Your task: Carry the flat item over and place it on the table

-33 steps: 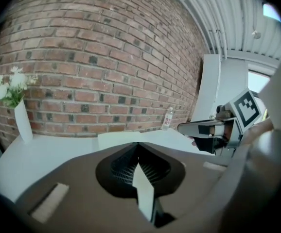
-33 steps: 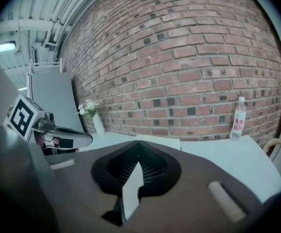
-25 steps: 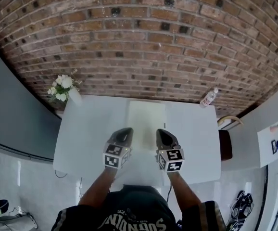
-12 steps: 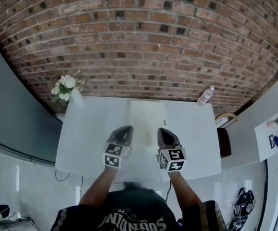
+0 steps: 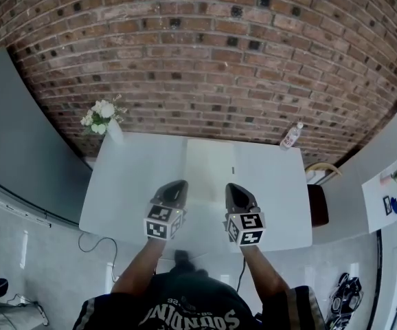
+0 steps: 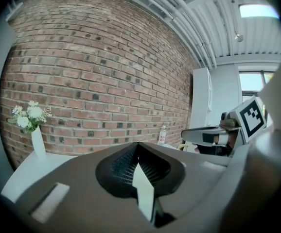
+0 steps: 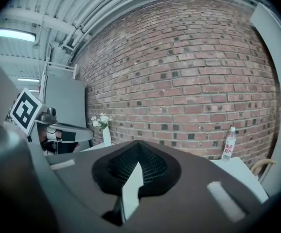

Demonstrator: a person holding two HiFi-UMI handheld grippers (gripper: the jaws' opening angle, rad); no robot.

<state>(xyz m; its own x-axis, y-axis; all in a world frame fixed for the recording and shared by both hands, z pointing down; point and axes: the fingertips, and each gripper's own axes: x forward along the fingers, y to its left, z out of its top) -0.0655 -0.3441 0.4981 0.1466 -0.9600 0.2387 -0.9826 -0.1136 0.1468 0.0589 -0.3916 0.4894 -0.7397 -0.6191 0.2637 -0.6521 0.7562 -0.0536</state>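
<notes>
The flat item (image 5: 209, 165) is a pale white sheet, hard to tell from the white table (image 5: 130, 191) under it; whether it rests on the table I cannot tell. It runs from between my two grippers toward the brick wall. My left gripper (image 5: 176, 186) is shut on its near left edge. My right gripper (image 5: 235, 188) is shut on its near right edge. In the left gripper view a white sliver of the sheet (image 6: 143, 191) sticks out of the closed jaws. The right gripper view shows the same white sliver (image 7: 131, 191) pinched in its jaws.
A white vase of white flowers (image 5: 106, 121) stands at the table's far left corner and a plastic bottle (image 5: 291, 136) at the far right corner. A brown chair (image 5: 320, 203) sits off the right edge. A brick wall (image 5: 205, 60) backs the table; a grey panel (image 5: 20, 143) stands to the left.
Both grippers keep their hold and stay almost still in the head view. The table, vase and bottle have slid slightly up in that view, and the vase has also slid right.
</notes>
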